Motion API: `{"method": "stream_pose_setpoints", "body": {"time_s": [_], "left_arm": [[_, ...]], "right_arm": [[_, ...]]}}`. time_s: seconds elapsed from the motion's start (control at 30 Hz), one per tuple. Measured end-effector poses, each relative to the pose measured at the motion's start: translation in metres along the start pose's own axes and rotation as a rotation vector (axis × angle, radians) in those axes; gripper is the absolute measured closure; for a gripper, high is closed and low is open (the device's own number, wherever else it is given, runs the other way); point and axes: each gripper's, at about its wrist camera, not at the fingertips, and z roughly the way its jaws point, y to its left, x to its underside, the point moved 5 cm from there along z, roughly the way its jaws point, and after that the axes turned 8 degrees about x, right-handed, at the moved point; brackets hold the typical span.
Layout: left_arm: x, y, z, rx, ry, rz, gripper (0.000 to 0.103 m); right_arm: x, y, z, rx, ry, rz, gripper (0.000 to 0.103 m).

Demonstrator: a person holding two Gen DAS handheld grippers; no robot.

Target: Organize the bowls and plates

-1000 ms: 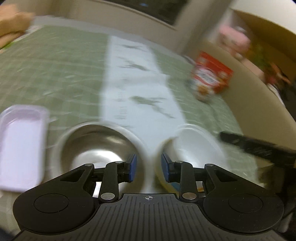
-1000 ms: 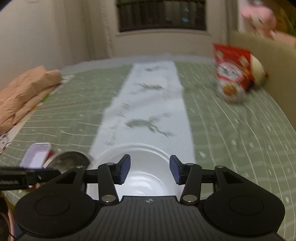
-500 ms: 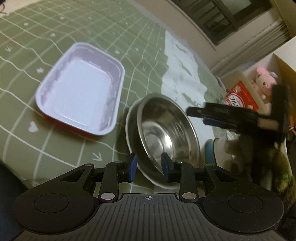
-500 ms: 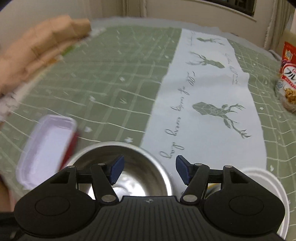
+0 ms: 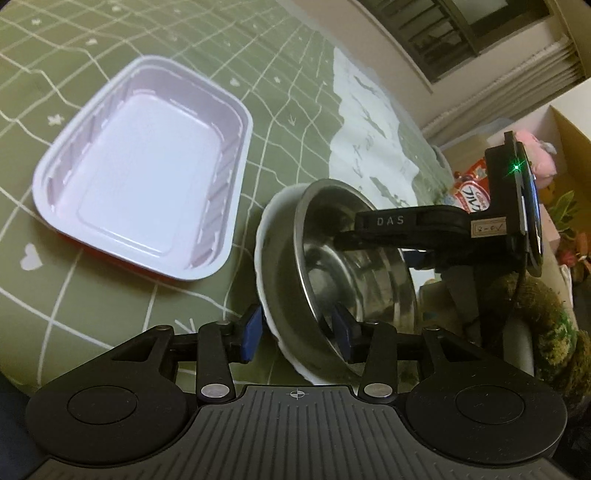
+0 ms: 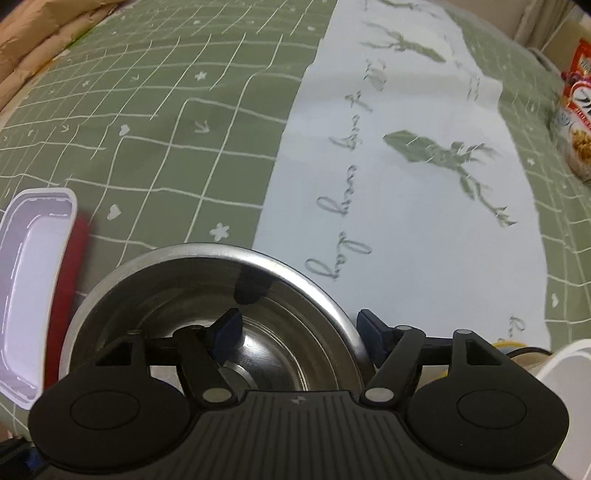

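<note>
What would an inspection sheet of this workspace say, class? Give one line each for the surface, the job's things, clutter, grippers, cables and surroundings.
Surface: green checked cloth with a pale deer-print runner down the middle.
Job's things: steel bowl nested in a white dish; lilac tray beside them, apart.
Clutter: red snack packet, peach blanket, pink plush toy.
Grippers: left gripper and right gripper both open, jaws just been opening; each straddles the bowl's rim without pressing.
Cables: thin dark cord by the right gripper; its ends are hidden.
Surroundings: barred window, dark outside.
</note>
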Motion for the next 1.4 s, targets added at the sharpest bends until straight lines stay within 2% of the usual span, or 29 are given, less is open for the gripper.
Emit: {"method": "stream_pose_setpoints", "body": {"time_s": [0.17, 0.27, 0.4, 0.6, 0.73, 0.83, 0.97, 1.03, 1.13, 1.2, 1.27, 1.4], "left_arm": [[-0.002, 0.004, 0.001, 0.021, 0.020, -0.004, 0.058], [-0.010, 0.009, -0.001, 0.021, 0.021, -0.005, 0.058], [-0.024, 0.019, -0.010, 0.007, -0.017, -0.016, 0.058], [-0.037, 0.028, -0.016, 0.008, -0.023, -0.015, 0.058], [-0.038, 0.023, -0.019, -0.008, -0.023, 0.006, 0.058], [-0.041, 0.008, -0.031, -0.060, -0.075, 0.074, 0.059], [-0.048, -0.025, -0.058, -0.102, -0.216, 0.169, 0.059], [-0.047, -0.041, -0.065, -0.091, -0.250, 0.201, 0.059], [-0.035, -0.069, -0.060, -0.007, -0.196, 0.220, 0.059], [-0.022, -0.092, -0.053, 0.035, -0.141, 0.245, 0.059], [-0.006, -0.121, -0.048, 0.061, -0.094, 0.303, 0.059], [0.021, -0.161, -0.039, 0.067, -0.065, 0.417, 0.059]], "right_arm": [[0.001, 0.007, 0.000, -0.011, 0.012, 0.009, 0.020], [0.000, 0.005, -0.002, -0.026, 0.024, 0.047, 0.019], [-0.002, 0.007, -0.007, -0.091, 0.048, 0.087, 0.019], [0.004, 0.024, -0.009, -0.105, 0.039, 0.027, 0.015], [0.006, 0.022, -0.010, -0.115, 0.023, 0.013, 0.017], [0.006, 0.013, -0.033, -0.129, -0.052, 0.008, 0.021], [0.016, -0.005, -0.094, -0.122, -0.264, -0.030, 0.021], [0.026, -0.019, -0.124, -0.098, -0.358, -0.032, 0.021], [0.039, -0.050, -0.154, -0.080, -0.412, -0.013, 0.020], [0.045, -0.076, -0.160, -0.074, -0.399, 0.040, 0.020], [0.055, -0.099, -0.164, -0.067, -0.390, 0.090, 0.020], [0.079, -0.135, -0.168, -0.007, -0.445, 0.131, 0.020]]}}
